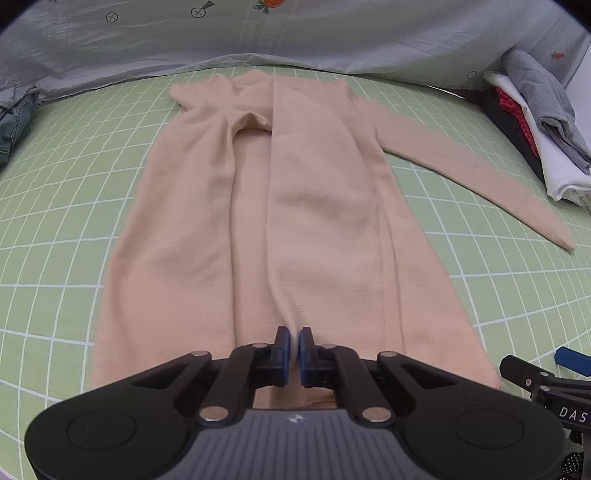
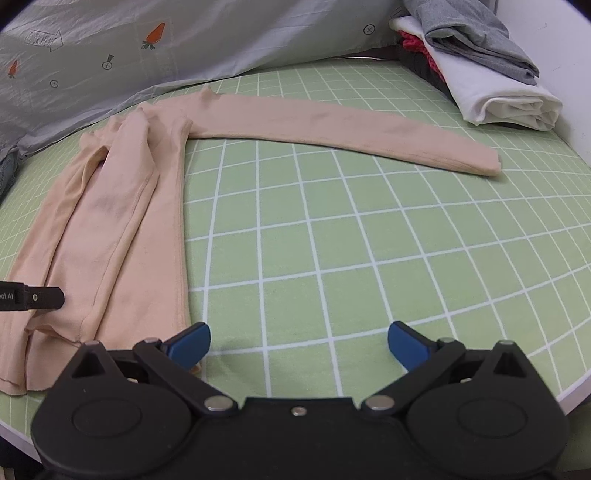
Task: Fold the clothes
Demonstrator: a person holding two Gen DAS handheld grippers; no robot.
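A peach long-sleeved top [image 1: 295, 206] lies flat on the green grid mat [image 1: 66, 192], its left side folded over the middle and its right sleeve [image 1: 480, 177] stretched out to the right. My left gripper [image 1: 294, 338] is shut on the fabric at the hem of the folded flap. In the right wrist view the same top [image 2: 122, 221] lies at the left, with the sleeve [image 2: 351, 129] reaching across the mat [image 2: 369, 240]. My right gripper [image 2: 297, 339] stands open over bare mat beside the hem's right corner, holding nothing.
A stack of folded clothes [image 2: 480, 74], grey over white over red and dark, sits at the far right edge. A pale printed sheet [image 1: 258, 33] bounds the back. Denim [image 1: 14, 122] lies at the far left. The mat's rounded edge [image 2: 576, 391] drops off at the right.
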